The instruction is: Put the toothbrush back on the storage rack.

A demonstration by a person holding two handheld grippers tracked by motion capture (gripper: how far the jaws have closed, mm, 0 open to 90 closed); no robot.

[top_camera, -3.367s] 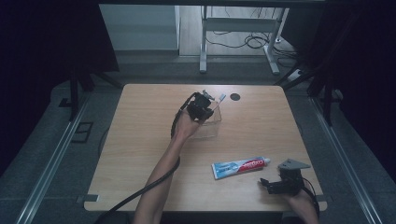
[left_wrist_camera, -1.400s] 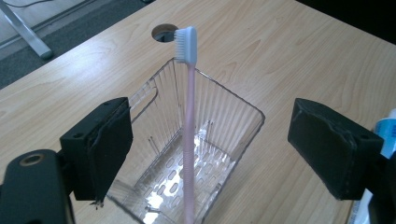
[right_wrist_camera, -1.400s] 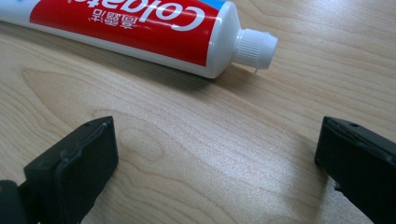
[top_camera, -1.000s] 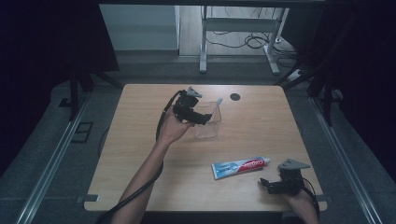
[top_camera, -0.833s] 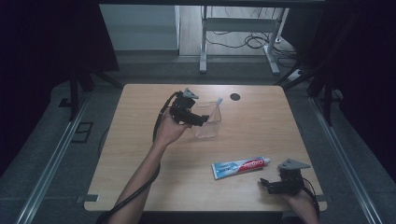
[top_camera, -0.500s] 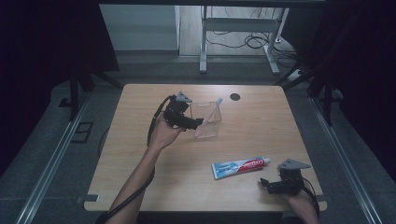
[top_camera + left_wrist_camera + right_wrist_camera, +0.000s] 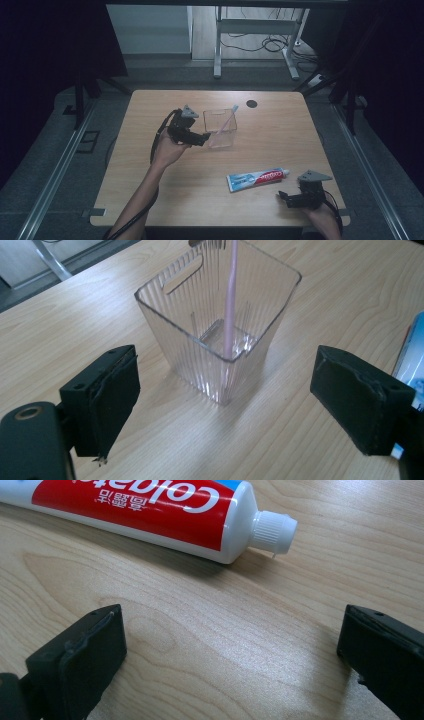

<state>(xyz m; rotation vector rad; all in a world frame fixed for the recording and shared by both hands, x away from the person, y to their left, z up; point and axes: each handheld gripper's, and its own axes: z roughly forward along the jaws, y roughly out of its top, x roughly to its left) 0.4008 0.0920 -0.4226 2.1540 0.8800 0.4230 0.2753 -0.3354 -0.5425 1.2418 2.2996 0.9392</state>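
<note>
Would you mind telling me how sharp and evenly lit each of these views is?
High view: dim with dark surroundings, and the light wooden table is the lit area. Left gripper view: the clear ribbed plastic cup is sharp with small glints. Right gripper view: the red and white toothpaste tube is crisp and casts a soft shadow.
</note>
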